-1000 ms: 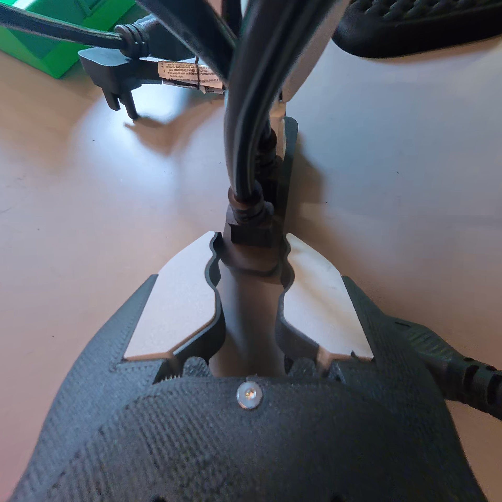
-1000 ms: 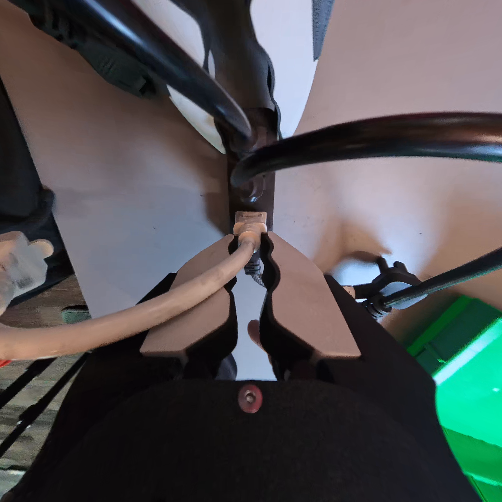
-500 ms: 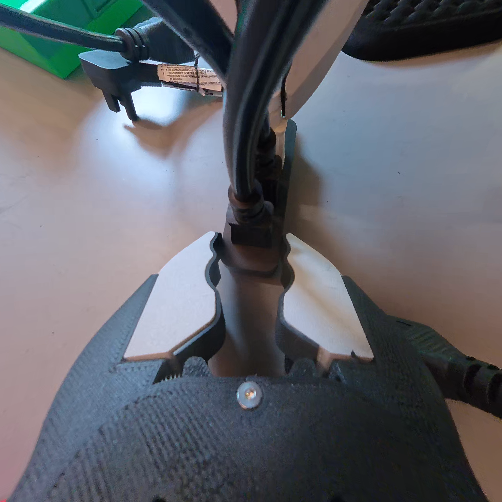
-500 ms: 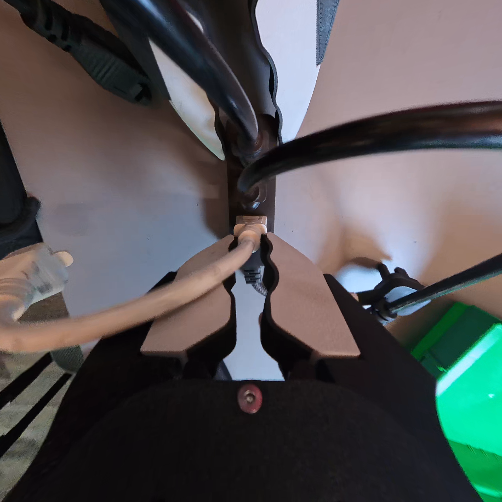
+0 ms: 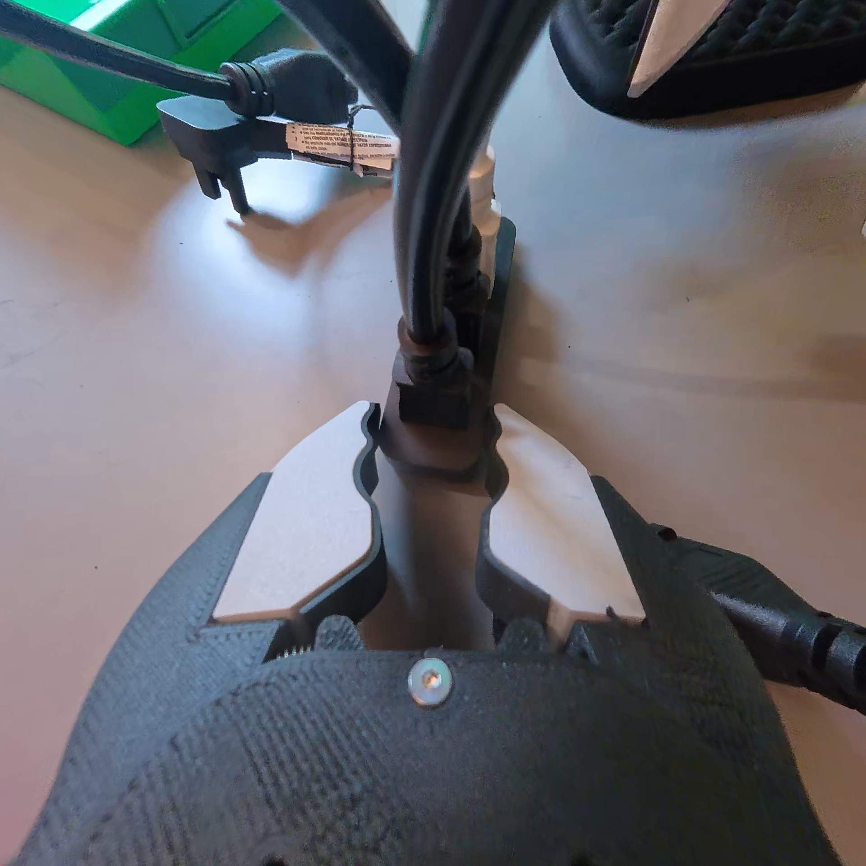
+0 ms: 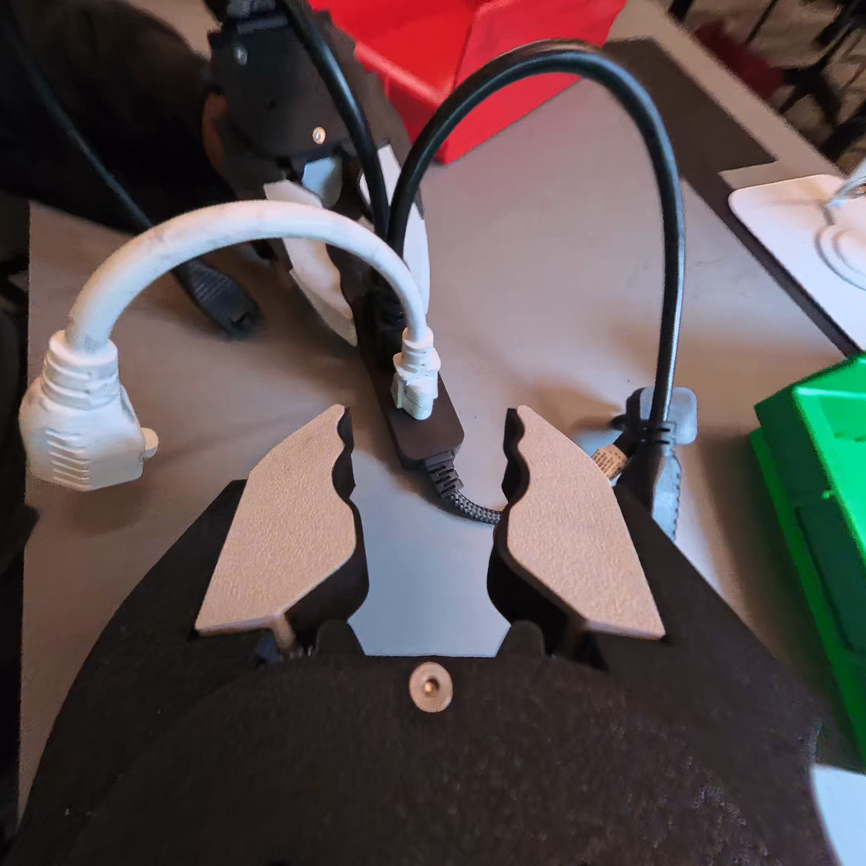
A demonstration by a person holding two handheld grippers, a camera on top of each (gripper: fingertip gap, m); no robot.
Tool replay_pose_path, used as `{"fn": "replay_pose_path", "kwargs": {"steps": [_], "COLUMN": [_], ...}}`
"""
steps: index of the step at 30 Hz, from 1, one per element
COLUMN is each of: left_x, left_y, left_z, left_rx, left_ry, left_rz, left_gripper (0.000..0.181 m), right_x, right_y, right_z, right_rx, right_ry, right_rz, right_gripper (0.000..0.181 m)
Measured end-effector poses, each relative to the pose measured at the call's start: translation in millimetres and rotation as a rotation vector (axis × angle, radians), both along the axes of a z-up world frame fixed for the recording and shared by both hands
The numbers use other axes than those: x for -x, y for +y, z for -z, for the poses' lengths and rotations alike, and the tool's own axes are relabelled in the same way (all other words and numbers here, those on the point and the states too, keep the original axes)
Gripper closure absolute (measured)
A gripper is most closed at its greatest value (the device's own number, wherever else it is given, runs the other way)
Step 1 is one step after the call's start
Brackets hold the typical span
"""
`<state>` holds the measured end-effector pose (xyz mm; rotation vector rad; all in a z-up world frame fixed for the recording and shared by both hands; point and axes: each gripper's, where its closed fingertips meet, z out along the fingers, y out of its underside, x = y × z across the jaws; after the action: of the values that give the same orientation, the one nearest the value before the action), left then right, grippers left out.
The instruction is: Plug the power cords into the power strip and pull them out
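Right wrist view: right tool (image 6: pixel 426 461) wide, power strip (image 6: pixel 424 429) just ahead (left tool (image 5: pixel 431 438) clamps strip).

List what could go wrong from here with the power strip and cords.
1. The left tool grips only one end of the power strip; pulling a plug may tip or slide it.
2. The right tool is open near the white plug; closing could catch the braided cable instead.
3. The looping black cord might snag.
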<state>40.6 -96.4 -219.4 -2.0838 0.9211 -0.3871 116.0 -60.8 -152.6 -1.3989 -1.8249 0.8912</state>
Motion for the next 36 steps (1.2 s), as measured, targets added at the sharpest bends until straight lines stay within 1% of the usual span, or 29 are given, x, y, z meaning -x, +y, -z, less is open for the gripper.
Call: {"fn": "replay_pose_path", "kwargs": {"steps": [2, 4, 7, 10, 13, 17, 21, 24, 27, 29, 33, 36], "left_x": [2, 7, 28, 55, 78, 97, 95, 87, 82, 84, 89, 92], "left_y": [0, -2, -14, -36, -64, -103, -142, -159, -161, -161, -158, -156], "left_z": [-3, -12, -31, -54, -73, -91, -87, -83, -81, -84, -85, -82], "left_rx": [-0.003, -0.031, -0.096, -0.171, -0.236, -0.368, -0.387, -0.376, -0.329, -0.343, -0.348, -0.348], "left_ry": [-0.020, -0.055, -0.108, -0.190, -0.254, -0.294, -0.321, -0.315, -0.267, -0.251, -0.289, -0.283], "left_rz": [-0.021, -0.042, -0.128, -0.242, -0.371, -0.541, -0.632, -0.646, -0.635, -0.643, -0.661, -0.668], "left_gripper": [0.131, 0.127, 0.124, 0.125, 0.124, 0.122, 0.121, 0.122, 0.120, 0.119, 0.119, 0.120], "right_x": [-4, -9, -23, -40, -59, -86, -112, -130, -142, -147, -156, -161], "right_y": [0, -2, -4, -7, -8, -14, -24, -32, -31, -29, -15, -9], "right_z": [-5, -11, -17, -18, -16, -16, -12, -10, -8, -13, -19, -17], "right_rx": [0.053, 0.094, 0.120, 0.138, 0.138, 0.127, 0.104, 0.108, 0.077, 0.087, 0.079, 0.092], "right_ry": [0.099, 0.179, 0.247, 0.267, 0.251, 0.225, 0.206, 0.217, 0.204, 0.237, 0.270, 0.280], "right_rz": [0.046, 0.088, 0.152, 0.202, 0.253, 0.307, 0.364, 0.408, 0.436, 0.447, 0.490, 0.514], "right_gripper": [0.119, 0.119, 0.118, 0.116, 0.112, 0.104, 0.101, 0.100, 0.099, 0.100, 0.101, 0.100]}}
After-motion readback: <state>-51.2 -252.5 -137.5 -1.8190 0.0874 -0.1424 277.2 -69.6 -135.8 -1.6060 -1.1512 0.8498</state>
